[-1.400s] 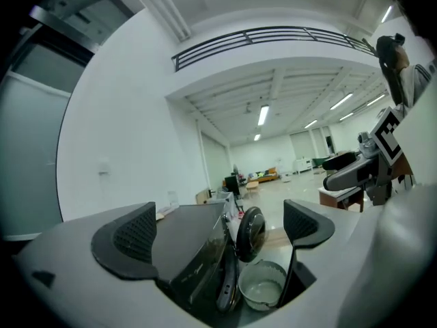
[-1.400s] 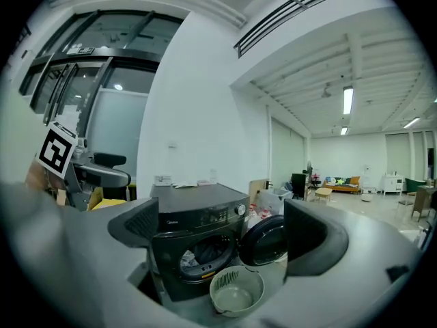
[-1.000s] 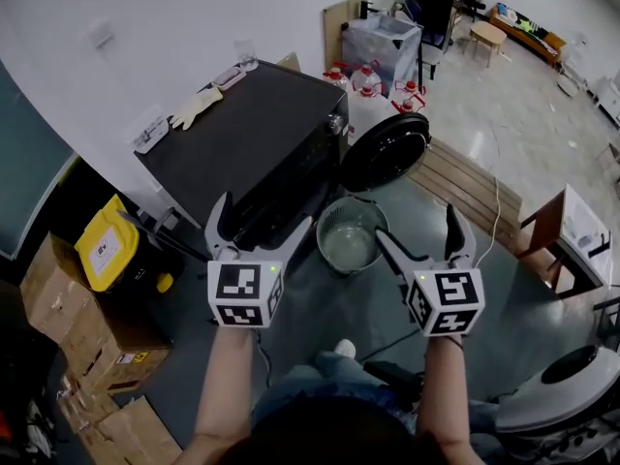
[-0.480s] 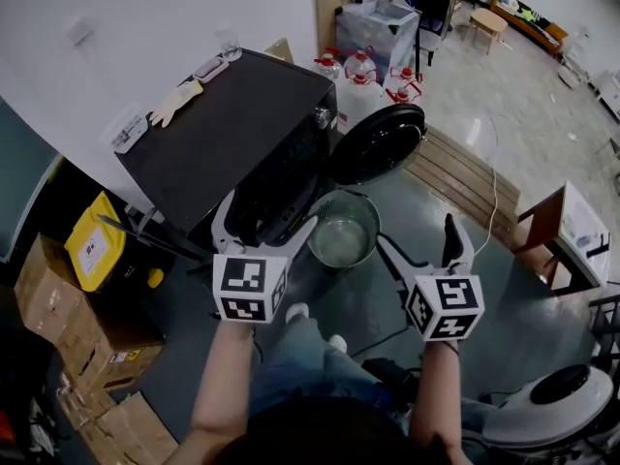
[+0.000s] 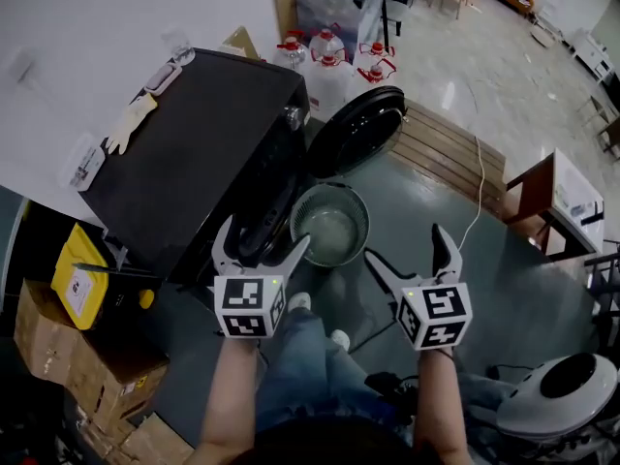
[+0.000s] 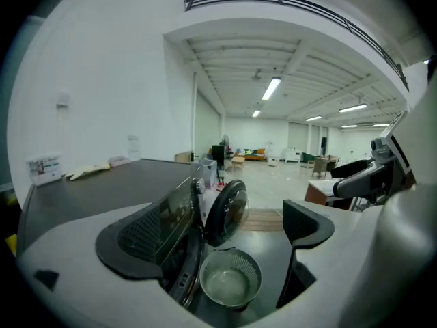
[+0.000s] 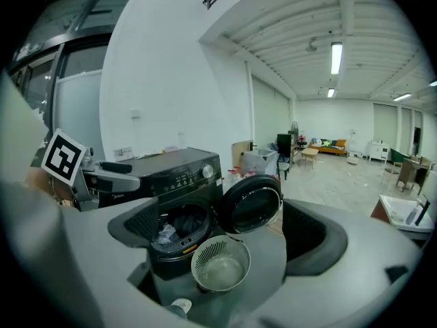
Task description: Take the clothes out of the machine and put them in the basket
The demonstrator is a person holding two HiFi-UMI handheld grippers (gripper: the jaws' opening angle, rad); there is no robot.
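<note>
Room: a wide hall with a white wall, strip lights on a ribbed ceiling and a pale glossy floor. The patch of floor under the machine is darker grey.
Machine: a black front-loading washing machine [image 5: 199, 153] stands against the wall. Its round, glass-fronted door [image 5: 356, 132] is swung wide open to one side.
Around: a pale glove [image 5: 131, 122] lies on the machine's flat top. Red-capped water bottles [image 5: 325, 51] stand behind the door, and a slatted wooden pallet [image 5: 446, 153] lies beside it. A yellow container [image 5: 76, 277] and cardboard boxes [image 5: 58, 356] sit on the machine's other side. A round white appliance [image 5: 557, 395] is near the person's right.
In the way: only the basket stands between the grippers and the drum mouth. The person's shoe [image 5: 298, 301] is just short of it.
Basket: a round, pale, perforated plastic basket [image 5: 330, 229] sits empty on the floor, just in front of the drum mouth and below the door.
Clothes: dark and pale clothes [image 7: 176, 223] lie bunched inside the drum.
Left gripper: the left gripper [image 5: 264, 232] hangs over the machine's front edge with its jaws spread wide and nothing between them.
Right gripper: the right gripper [image 5: 405, 245] hangs over the floor to the right of the basket, jaws equally wide and empty.
Views: the head view shows the drum mouth only as a dark slit. The right gripper view faces the machine's front and shows the clothes and the control knob. The left gripper view sees the machine edge-on, so the drum's inside is hidden.
</note>
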